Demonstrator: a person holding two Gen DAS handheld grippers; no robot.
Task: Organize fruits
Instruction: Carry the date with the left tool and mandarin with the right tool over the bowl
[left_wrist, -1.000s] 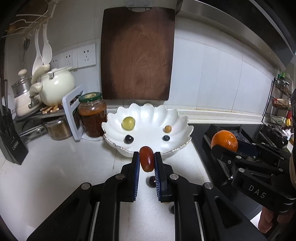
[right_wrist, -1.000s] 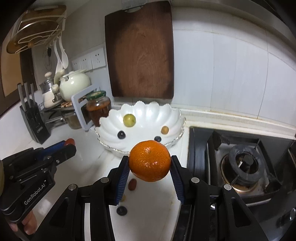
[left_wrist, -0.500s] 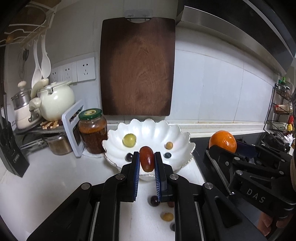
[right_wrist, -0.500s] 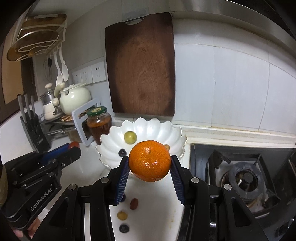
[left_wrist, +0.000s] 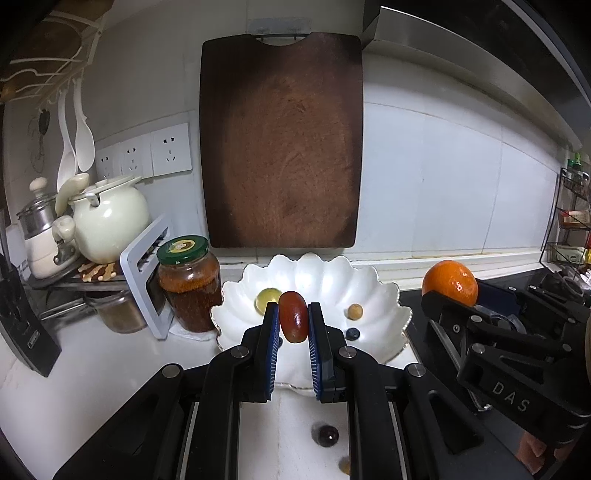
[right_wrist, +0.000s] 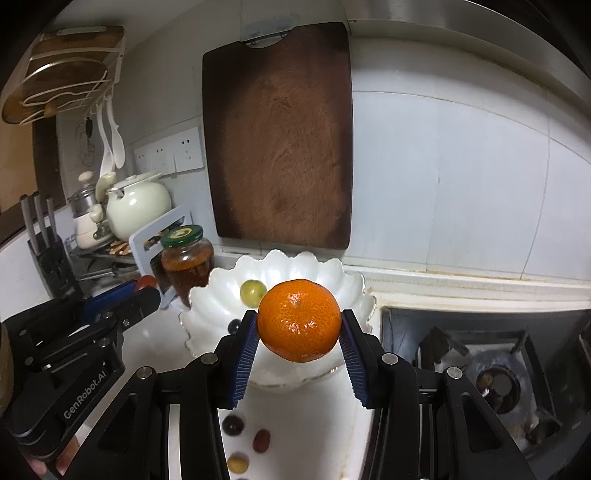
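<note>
Red grape (left_wrist: 293, 322) pinched upright between the blue pads of the left tongs (left_wrist: 292, 345), held in the air in front of the white scalloped bowl (left_wrist: 384, 295) and above its near rim; orange mandarin (right_wrist: 299, 319) clamped at its widest part by the right tongs (right_wrist: 298, 354), also in the air before the same bowl. Already in the bowl: a green grape (left_wrist: 266, 299), a small yellowish fruit (left_wrist: 355, 311) and a dark berry (left_wrist: 352, 334), all lying apart on the bowl floor. Still on the white desk (left_wrist: 92, 369) below the tongs: a dark grape (left_wrist: 327, 435) and a few more small fruits (seen better in the right wrist view, about three of them). Probably the carrying step, with release into the bowl to follow. To do well: bring each fruit clearly past the scalloped rim before lowering, because the rim is raised and wavy and easy to knock. Lower near to the bowl floor before opening, since round fruit rolls and bounces on smooth glazed ceramic. Better to release the mandarin in a free part, not on top of the small fruits (heavy enough to crush a grape). Keep only light pressure on the red grape, soft skin. Keep the two tongs apart over the bowl, or go one after the other. Mind also the jar (left_wrist: 189, 282) with the green lid just beside the bowl on the left.
</note>
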